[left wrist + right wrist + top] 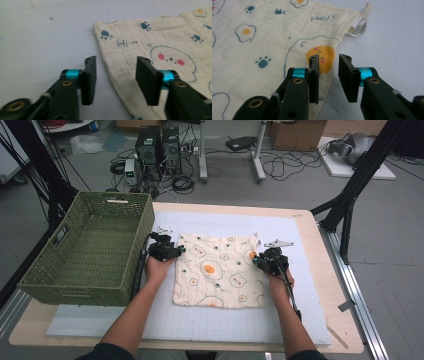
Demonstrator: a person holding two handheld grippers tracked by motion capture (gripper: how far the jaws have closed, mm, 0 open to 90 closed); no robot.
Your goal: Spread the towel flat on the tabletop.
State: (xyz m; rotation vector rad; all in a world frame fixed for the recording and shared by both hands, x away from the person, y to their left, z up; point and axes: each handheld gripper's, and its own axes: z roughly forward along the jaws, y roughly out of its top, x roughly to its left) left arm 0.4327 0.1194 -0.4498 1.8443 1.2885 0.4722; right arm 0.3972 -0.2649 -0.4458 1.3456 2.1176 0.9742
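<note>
Though crinkled, soft square cloth (218, 270)

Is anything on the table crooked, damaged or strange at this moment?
Nothing is damaged or spilled. The cloth lies flat but a little askew to the mat's grid, and its near edge looks slightly wavy. A white tag sticks out at one far corner. The green basket sits tilted at the table's left edge.

2 tools (181, 251) (255, 259), jaws apart
</note>
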